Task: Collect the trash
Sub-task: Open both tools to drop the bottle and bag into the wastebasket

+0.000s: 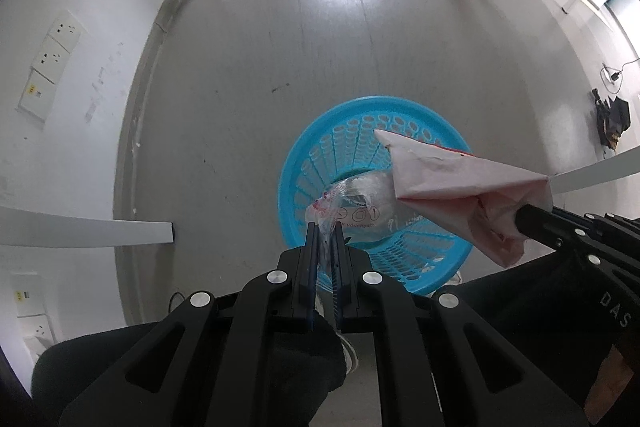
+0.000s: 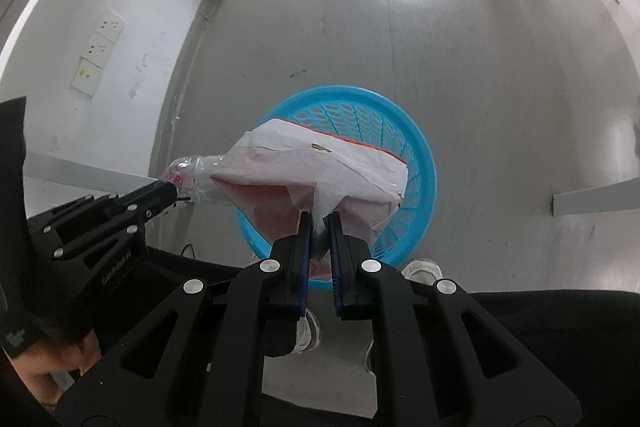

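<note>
Black fingers of the left gripper [image 1: 325,231] are pinching together on the edge of a clear plastic wrapper [image 1: 358,205], which is hanging just above the open mouth of the blue basket [image 1: 304,163]. To its right, the right gripper [image 2: 319,223] is clamping its fingers on a crumpled pink-white paper bag [image 2: 320,163], and this bag is spreading over the near and left part of the same basket. Both pieces of trash are being held over the basket, which is standing on the grey floor [image 1: 260,67], near the white wall [image 1: 72,87] on the left. White shoes [image 2: 424,269] of the person are showing just near the basket.
</note>
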`<state>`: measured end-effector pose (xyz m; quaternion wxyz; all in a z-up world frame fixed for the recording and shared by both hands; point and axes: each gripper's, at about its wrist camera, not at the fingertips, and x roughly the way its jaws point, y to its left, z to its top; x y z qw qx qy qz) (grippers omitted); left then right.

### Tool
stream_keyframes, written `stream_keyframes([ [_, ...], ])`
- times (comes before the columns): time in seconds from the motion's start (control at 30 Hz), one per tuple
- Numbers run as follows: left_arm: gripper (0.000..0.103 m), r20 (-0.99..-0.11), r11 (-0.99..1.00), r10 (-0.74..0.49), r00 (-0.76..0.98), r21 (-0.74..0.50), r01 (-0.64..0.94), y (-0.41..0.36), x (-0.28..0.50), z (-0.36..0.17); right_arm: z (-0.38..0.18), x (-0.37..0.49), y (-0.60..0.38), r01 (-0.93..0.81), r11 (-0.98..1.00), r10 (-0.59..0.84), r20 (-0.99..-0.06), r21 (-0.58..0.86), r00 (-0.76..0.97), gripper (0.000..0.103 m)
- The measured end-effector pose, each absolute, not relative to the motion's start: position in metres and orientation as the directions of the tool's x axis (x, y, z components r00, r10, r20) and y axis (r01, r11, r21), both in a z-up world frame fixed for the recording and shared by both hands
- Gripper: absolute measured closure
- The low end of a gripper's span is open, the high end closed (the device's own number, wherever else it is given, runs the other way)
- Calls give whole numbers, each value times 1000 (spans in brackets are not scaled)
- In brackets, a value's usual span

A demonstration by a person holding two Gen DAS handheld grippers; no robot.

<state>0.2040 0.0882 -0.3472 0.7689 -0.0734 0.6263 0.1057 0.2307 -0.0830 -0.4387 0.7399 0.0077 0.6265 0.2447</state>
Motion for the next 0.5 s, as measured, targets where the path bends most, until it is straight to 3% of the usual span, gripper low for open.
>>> stream_keyframes([
  [0.33, 96, -980, 964, 64, 188, 13, -264, 93, 206, -350, -447, 233, -76, -367, 877, 364, -928, 311, 84, 92],
  [0.37, 92, -979, 963, 62, 194, 7, -270, 93, 206, -349, -447, 233, -76, -365, 876, 368, -926, 316, 80, 91],
  [0.47, 55, -972, 956, 22, 232, -47, -288, 97, 204, -344, -448, 234, -77, -366, 872, 374, -925, 325, 69, 74],
  [0.5, 54, -970, 954, 16, 241, -57, -293, 99, 203, -342, -448, 234, -77, -367, 872, 373, -925, 324, 70, 73],
])
